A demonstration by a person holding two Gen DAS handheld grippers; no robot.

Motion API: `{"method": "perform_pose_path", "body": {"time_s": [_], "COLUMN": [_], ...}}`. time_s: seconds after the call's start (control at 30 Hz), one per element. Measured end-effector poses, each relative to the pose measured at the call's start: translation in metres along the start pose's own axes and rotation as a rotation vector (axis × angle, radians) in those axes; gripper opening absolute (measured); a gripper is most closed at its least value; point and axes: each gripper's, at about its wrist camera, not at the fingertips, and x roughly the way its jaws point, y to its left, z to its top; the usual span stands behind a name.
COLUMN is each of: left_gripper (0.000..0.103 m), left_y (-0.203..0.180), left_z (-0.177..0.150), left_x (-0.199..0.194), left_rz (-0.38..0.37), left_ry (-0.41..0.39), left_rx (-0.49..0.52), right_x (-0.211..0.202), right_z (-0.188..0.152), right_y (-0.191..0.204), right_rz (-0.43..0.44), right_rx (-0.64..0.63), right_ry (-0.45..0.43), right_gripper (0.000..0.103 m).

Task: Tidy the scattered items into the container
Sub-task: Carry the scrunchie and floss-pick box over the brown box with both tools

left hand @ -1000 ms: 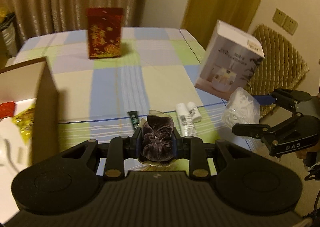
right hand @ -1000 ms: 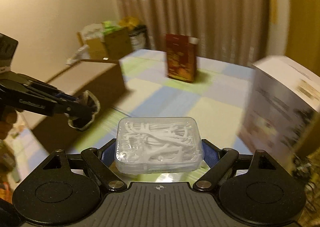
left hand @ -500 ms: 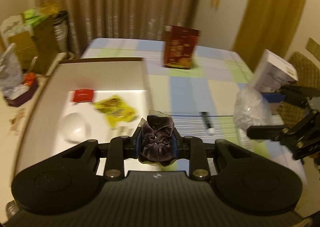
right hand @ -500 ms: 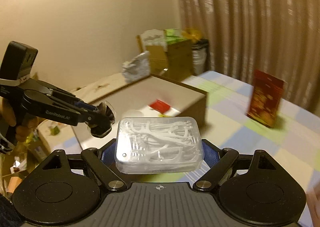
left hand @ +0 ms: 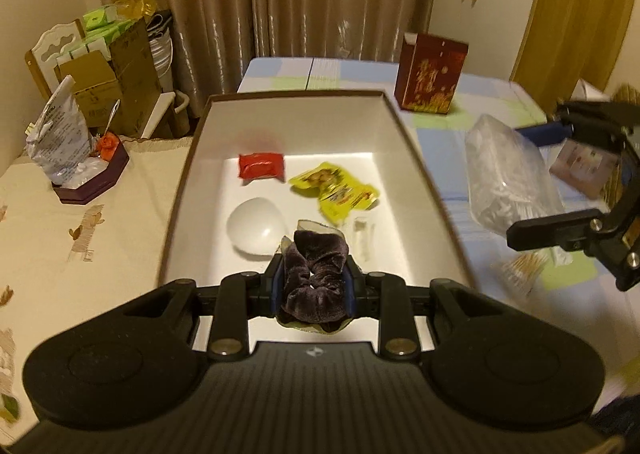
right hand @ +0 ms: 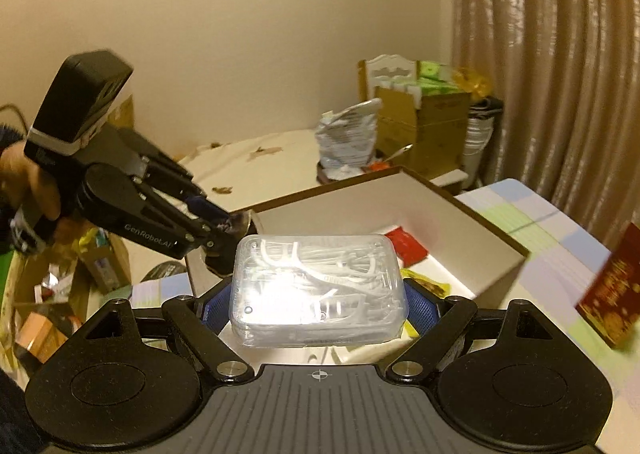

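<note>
Container [left hand: 416,158] holds five items; two grippers carry one each.

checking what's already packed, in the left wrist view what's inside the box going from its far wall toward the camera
red packet → yellow snack packets → white dome-shaped item → dark velvet scrunchie, clamped in the left gripper over the near end of the box.

The open box [left hand: 404,126] sits at the surface's [left hand: 480,102] left edge. In it, a packet [left hand: 262,166] lies toward the far wall, a snack pouch [left hand: 336,190] to its right, and a dome-shaped lid [left hand: 256,230] nearer. A carton [left hand: 430,78] stands upright behind the box's far right corner.
</note>
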Motion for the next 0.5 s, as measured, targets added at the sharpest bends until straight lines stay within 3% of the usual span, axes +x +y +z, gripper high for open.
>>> {"method": "perform_pose_path", "body": {"time_s": [0.5], "left_gripper": [0.024], "left_y": [0.047], "left_z": [0.004], "left_x": [0.043], "left_rz": [-0.054], "left_ry": [0.125], "left_rx": [0.129], "right_x": [0.100], "right_z": [-0.001], "right_y": [-0.006], "right_rz": [0.059], "right_rx": [-0.224], "right_ry": [0.180], "right_gripper": [0.088]}}
